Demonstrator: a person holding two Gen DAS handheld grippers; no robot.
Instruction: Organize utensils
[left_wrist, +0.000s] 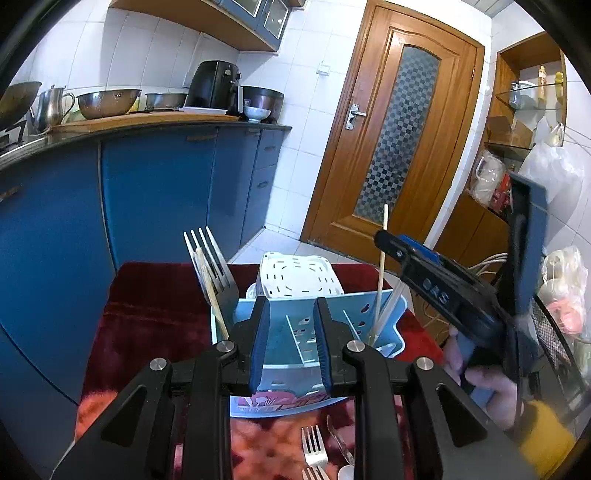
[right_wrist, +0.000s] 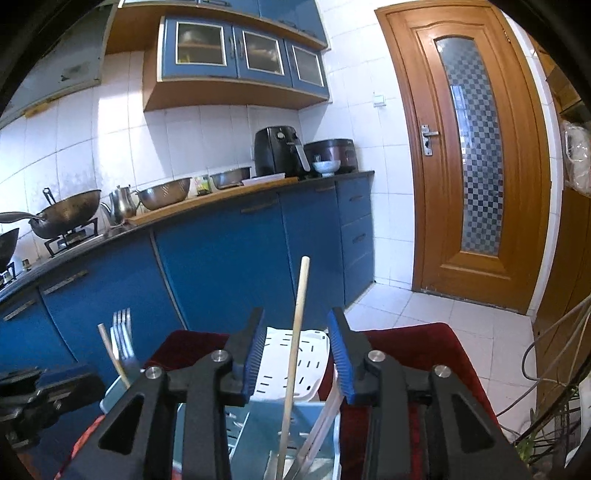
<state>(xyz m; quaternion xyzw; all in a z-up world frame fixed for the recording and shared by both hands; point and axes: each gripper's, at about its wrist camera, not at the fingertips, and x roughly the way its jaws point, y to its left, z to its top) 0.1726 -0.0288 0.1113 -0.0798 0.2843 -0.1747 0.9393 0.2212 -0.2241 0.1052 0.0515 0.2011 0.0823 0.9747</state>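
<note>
The left claw (left_wrist: 291, 343) is wide open and holds nothing. Its two blue pads (left_wrist: 260, 347) sit on either side of the middle part of the light blue holder (left_wrist: 314, 310); whether they touch it cannot be told. The holder stands on a red cloth (left_wrist: 147, 314).

At about 10 o'clock from the left claw, a fork (left_wrist: 212, 258) and a chopstick (left_wrist: 210, 288) stand up in the holder's left part. At about 1 o'clock, another chopstick (left_wrist: 381, 266) stands in the right part with some pale sticks beside it. Behind the holder, at 12 o'clock, is a white basket (left_wrist: 299, 277).

The right claw (right_wrist: 297, 354) is open too. The tall chopstick (right_wrist: 293, 362) rises between its pads, and neither pad squeezes it. The fork (right_wrist: 123, 339) shows at 9 o'clock from this claw.

At 6 o'clock in the left view, two more forks (left_wrist: 314, 446) and a see-through spoon (left_wrist: 340, 443) lie on the cloth, just in front of the holder.
</note>
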